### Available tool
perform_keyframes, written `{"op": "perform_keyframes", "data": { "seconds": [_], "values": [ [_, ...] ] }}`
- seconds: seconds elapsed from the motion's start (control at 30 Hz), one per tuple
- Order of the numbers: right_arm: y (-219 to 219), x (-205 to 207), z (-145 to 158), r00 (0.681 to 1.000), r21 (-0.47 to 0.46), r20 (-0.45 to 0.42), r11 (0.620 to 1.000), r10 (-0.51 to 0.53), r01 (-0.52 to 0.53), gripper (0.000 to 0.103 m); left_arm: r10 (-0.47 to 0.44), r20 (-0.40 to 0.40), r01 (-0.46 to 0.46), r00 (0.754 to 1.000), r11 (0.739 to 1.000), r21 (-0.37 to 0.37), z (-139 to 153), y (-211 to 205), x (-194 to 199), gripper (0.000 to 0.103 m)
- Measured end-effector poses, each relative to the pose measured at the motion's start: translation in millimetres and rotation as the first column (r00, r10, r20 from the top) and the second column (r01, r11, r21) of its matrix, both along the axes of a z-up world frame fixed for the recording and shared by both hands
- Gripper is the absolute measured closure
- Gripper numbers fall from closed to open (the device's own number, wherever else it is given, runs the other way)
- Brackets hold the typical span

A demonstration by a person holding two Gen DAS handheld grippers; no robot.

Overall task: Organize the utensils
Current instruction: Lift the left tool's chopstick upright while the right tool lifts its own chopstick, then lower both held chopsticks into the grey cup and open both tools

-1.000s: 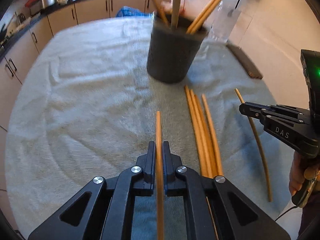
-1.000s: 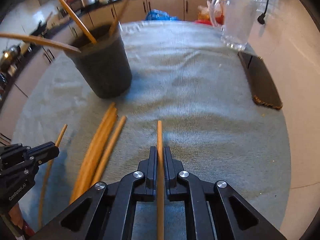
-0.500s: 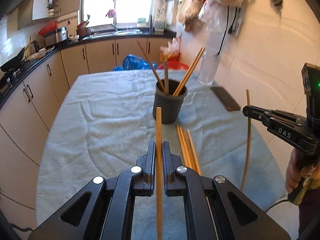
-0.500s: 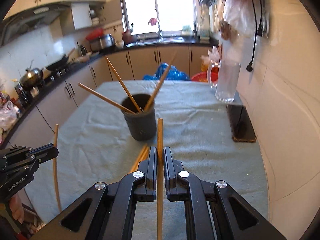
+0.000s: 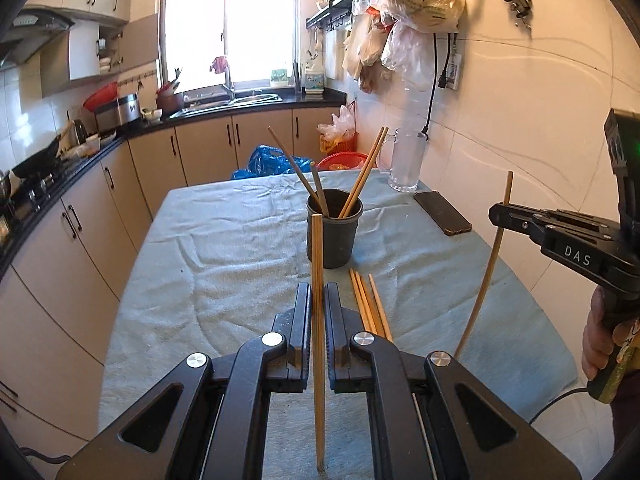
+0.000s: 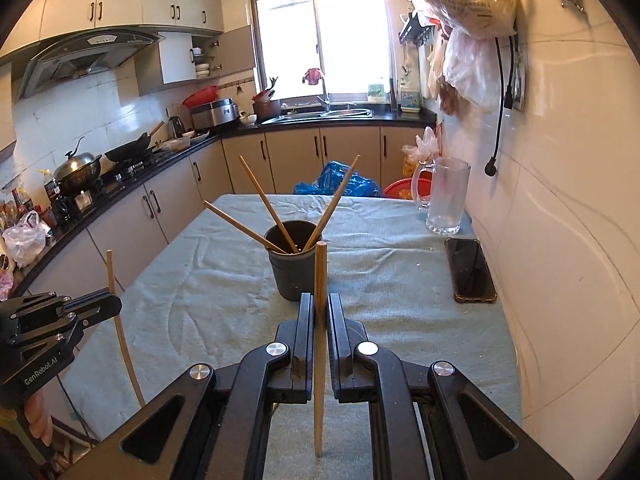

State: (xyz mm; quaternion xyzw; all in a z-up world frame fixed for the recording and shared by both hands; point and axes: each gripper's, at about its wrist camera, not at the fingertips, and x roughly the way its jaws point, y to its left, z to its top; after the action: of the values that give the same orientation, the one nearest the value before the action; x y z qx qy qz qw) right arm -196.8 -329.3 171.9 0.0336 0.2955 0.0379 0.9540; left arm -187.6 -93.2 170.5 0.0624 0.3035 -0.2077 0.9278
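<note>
A dark cup (image 5: 333, 236) (image 6: 298, 272) stands mid-table on the towel with several wooden chopsticks leaning in it. My left gripper (image 5: 317, 292) is shut on one chopstick (image 5: 317, 248), held above the table and pointing toward the cup. My right gripper (image 6: 319, 308) is likewise shut on a chopstick (image 6: 320, 272). Each view shows the other gripper from the side: the right gripper (image 5: 496, 214) with its stick (image 5: 486, 272), and the left gripper (image 6: 116, 304) with its stick (image 6: 120, 332). Three loose chopsticks (image 5: 370, 304) lie on the towel just before the cup.
A grey-blue towel (image 5: 224, 248) covers the table. A dark phone (image 5: 442, 213) (image 6: 470, 270) and a glass mug (image 5: 406, 160) (image 6: 446, 196) sit by the tiled wall on the right. Kitchen cabinets run along the left edge.
Both grippers have lifted up and back from the towel, each carrying its chopstick. The cup now looks smaller and farther, and the views have tilted up to show the kitchen.
</note>
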Motion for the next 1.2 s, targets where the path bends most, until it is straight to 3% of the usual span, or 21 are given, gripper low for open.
{"op": "perform_keyframes", "data": {
  "seconds": [0.43, 0.77, 1.2],
  "values": [
    [4.1, -6.1, 9.1, 1.000, -0.021, 0.028, 1.000, 0.007, -0.007, 0.096, -0.001, 0.025, 0.001, 1.000, 1.000, 0.002, 8.0, -1.9, -6.8, 0.097],
    [4.3, -5.4, 15.5, 0.999, -0.025, 0.043, 1.000, 0.011, -0.010, 0.096, -0.033, 0.048, 0.035, 0.998, 0.999, -0.041, 26.1, -5.1, -9.2, 0.097],
    [-2.6, 25.7, 47.2, 0.995, 0.004, 0.098, 1.000, 0.001, -0.002, 0.096, -0.073, 0.106, 0.084, 0.992, 0.990, -0.110, 85.9, -26.3, 27.8, 0.097]
  ]
}}
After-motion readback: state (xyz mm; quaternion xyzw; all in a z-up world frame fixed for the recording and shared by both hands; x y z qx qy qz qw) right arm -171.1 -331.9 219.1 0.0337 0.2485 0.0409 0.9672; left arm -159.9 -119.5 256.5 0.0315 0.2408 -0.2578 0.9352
